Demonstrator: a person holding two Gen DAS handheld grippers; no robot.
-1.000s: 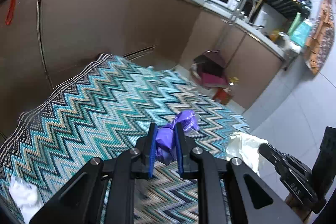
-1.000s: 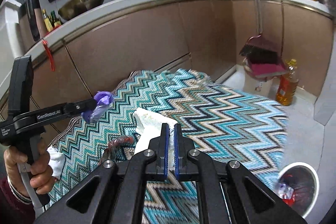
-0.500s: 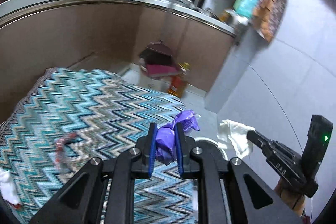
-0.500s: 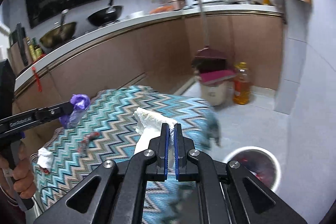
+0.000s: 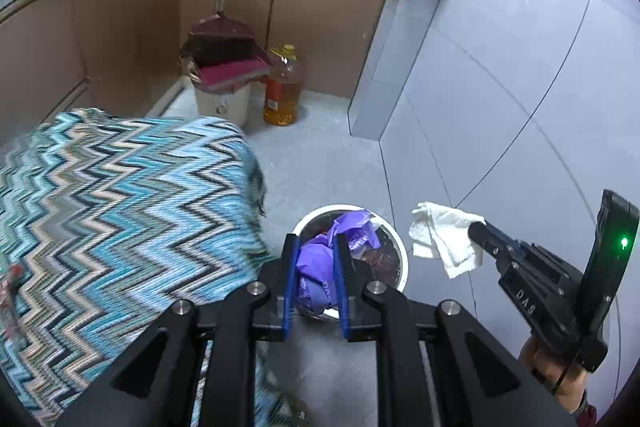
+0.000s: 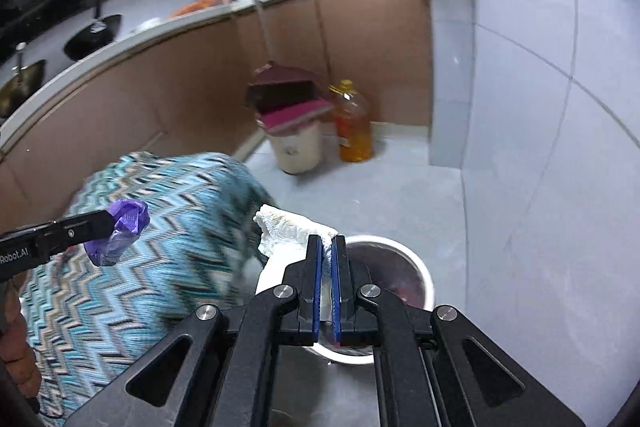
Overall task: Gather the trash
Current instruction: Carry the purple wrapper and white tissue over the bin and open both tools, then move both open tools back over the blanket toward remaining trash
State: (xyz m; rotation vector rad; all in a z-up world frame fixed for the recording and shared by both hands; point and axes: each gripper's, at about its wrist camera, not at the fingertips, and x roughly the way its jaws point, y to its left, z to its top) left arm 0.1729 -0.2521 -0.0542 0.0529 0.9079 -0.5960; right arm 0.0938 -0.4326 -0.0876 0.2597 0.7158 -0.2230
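Observation:
My left gripper (image 5: 316, 247) is shut on a crumpled purple plastic bag (image 5: 316, 259) and holds it above the white round trash bin (image 5: 400, 255) on the floor. My right gripper (image 6: 327, 251) is shut on a crumpled white paper tissue (image 6: 288, 227), held just left of and above the same bin (image 6: 424, 275). In the left wrist view the right gripper (image 5: 478, 229) with the tissue (image 5: 444, 239) hangs right of the bin. In the right wrist view the left gripper (image 6: 106, 223) with the purple bag (image 6: 124, 227) is at the left, over the cloth.
A table with a blue zigzag cloth (image 5: 120, 219) stands left of the bin. A beige bucket with a dustpan and broom (image 5: 222, 99) and an oil bottle (image 5: 282, 91) stand by the brown cabinets. A grey tiled wall (image 5: 500, 87) is at the right.
Both grippers have swung right, away from the table, toward the bin on the floor. Each still holds its piece of trash. The bin now lies under the left gripper.

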